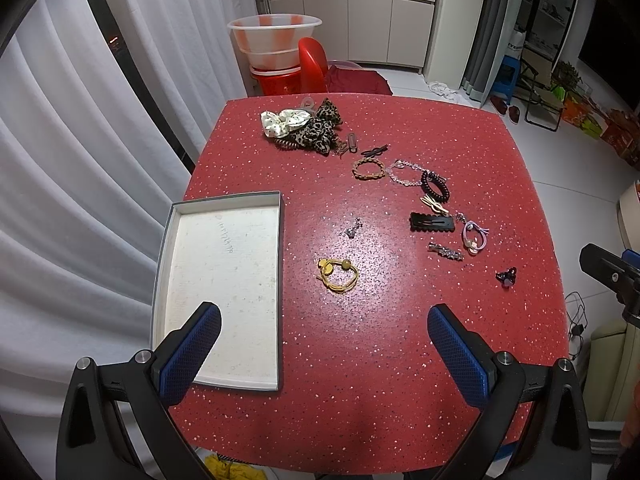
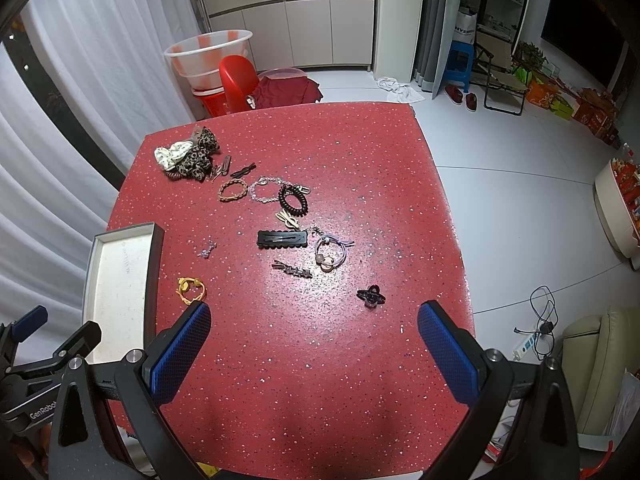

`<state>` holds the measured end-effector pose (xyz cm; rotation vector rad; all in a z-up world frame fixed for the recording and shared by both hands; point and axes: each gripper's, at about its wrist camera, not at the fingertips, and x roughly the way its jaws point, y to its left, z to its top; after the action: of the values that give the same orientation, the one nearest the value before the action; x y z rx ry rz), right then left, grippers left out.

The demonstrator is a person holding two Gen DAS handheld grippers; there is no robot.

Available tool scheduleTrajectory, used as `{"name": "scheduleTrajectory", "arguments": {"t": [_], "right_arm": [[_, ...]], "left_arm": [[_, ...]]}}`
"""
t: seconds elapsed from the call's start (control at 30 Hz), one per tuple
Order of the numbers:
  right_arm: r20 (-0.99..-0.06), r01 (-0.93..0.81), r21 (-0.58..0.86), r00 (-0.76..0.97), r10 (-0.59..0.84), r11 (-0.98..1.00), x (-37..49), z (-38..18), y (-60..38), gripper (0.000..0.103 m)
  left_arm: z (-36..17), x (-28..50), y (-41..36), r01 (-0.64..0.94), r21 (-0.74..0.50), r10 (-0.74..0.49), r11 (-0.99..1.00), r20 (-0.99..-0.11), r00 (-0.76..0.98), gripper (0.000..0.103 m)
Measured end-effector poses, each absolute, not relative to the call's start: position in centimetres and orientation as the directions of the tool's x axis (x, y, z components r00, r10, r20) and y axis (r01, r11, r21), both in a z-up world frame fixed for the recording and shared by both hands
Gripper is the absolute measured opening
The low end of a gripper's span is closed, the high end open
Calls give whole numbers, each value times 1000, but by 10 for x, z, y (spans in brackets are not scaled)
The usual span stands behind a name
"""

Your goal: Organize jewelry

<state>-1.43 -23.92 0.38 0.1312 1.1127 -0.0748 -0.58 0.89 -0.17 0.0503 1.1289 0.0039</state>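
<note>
While your left tongs (image 1: 324, 344) and right tongs (image 2: 314, 338) hover spread and empty above the red speckled surface (image 1: 400, 360), jewelry lies scattered beyond: yellow elastic hair tie (image 1: 338, 275) nearest the shallow white cardboard tray (image 1: 224, 280), black rectangular snap clip (image 2: 282, 239) mid-surface. The tray hugs the left edge, probably the drop spot; open room ahead.

Left wrist view: your left gripper's finger (image 1: 192, 354) covers tray's (image 1: 224, 200) near left corner. Right gripper (image 1: 612, 276) cut off at right edge; jaw state unreadable there. Small silver piece (image 1: 352, 229) on table (image 1: 360, 380) too tiny for you to identify. Hair ties under leopard scrunchie (image 1: 320, 132) mostly buried. Right wrist view: tray's near end hidden behind left gripper (image 2: 44, 344).
</note>
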Motion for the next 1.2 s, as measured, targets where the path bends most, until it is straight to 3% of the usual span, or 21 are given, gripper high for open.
{"name": "scheduleTrajectory", "arguments": {"t": [0.87, 1.2], "right_arm": [[-908, 133, 72, 418, 10, 989, -13, -9, -235, 103], [-934, 161, 111, 353, 48, 981, -10, -37, -252, 103]], "left_arm": [[-14, 0, 7, 22, 46, 34, 999, -920, 391, 103], [-47, 9, 11, 10, 24, 19, 1000, -946, 323, 103]]}}
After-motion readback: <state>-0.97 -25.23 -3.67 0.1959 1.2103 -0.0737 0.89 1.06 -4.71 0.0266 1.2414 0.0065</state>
